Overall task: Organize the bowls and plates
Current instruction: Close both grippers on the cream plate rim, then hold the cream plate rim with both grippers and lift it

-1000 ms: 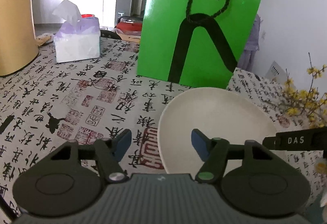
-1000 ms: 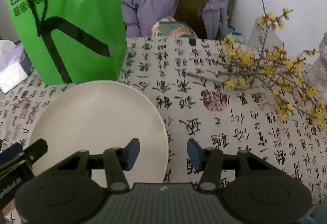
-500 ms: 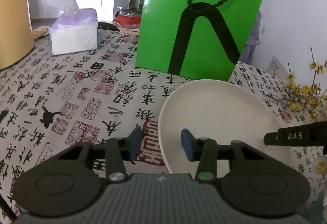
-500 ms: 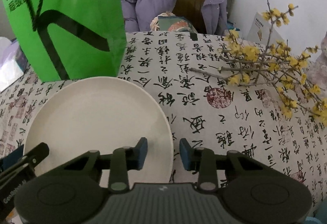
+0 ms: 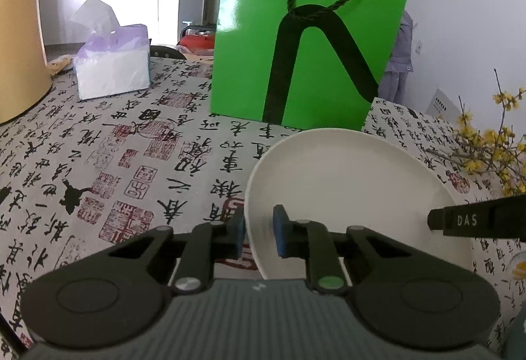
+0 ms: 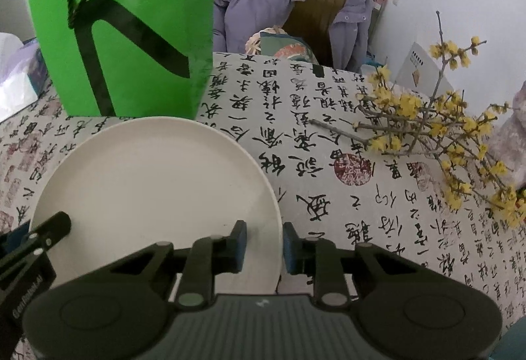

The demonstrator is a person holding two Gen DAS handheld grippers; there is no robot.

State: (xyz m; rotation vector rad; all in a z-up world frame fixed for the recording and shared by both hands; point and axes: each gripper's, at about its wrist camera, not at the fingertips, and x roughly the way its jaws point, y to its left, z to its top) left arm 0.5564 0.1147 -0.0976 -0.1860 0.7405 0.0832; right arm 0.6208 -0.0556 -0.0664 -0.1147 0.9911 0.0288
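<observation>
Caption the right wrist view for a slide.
Right gripper straddles the white plate's near rim on a calligraphy tablecloth.

The left tongs (image 5: 259, 233) sit low over the table (image 5: 98, 162), their blue pads straddling the near left rim of a white plate (image 5: 355, 195), one pad outside the rim and one over the plate's inner face, with a narrow gap between them. A dark bar marked DAS (image 5: 476, 220) reaches over the plate's right side. Behind the plate stands a green paper bag (image 5: 312, 31), with a tissue box (image 5: 111, 70) off to the left and yellow flowering twigs (image 5: 486, 146) at the right.
</observation>
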